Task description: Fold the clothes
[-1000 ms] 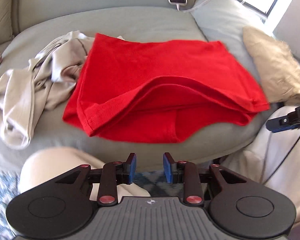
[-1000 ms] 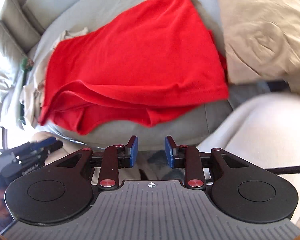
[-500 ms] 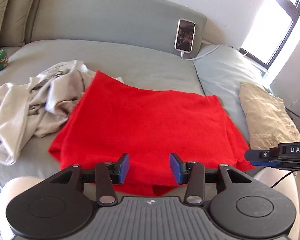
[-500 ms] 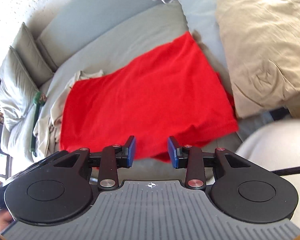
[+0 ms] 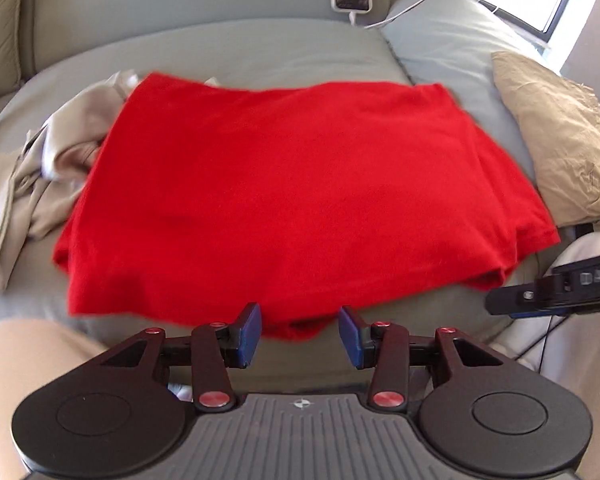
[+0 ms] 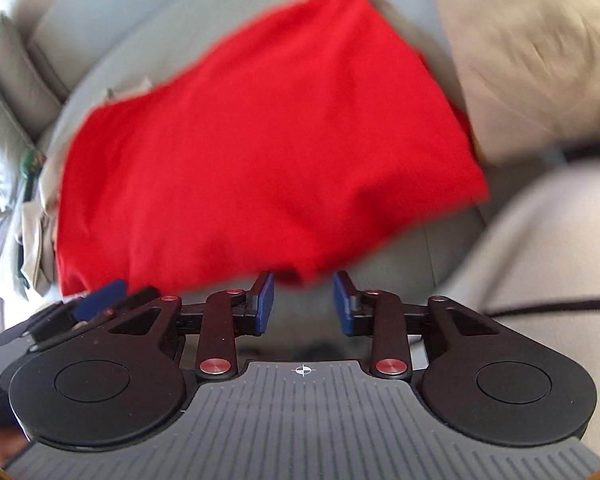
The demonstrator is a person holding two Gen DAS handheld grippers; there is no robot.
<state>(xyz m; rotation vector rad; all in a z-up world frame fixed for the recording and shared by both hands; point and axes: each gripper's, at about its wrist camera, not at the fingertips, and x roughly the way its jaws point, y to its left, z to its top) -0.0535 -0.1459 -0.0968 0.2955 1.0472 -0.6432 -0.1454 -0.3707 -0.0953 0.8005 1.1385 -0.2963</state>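
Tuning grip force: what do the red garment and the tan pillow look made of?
Red garment: looks like a soft matte knit, likely cotton; no sheen, drapes limply with layered hems at its near edge. Tan pillow: crinkled matte woven cover, maybe cotton or linen.

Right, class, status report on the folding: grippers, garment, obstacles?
Left gripper and right gripper open, empty. Red shirt folded on sofa. Beige clothes alongside.

A: Light, left wrist view?

B: I see daylight from the window at upper right, blown out white. Sofa evenly bright, shadows soft.

A: Sharpness?

B: Left view mildly soft. Right view smeared by motion; the red cloth has fuzzy edges, the tan pillow streaks. Both bend strongly at the edges.
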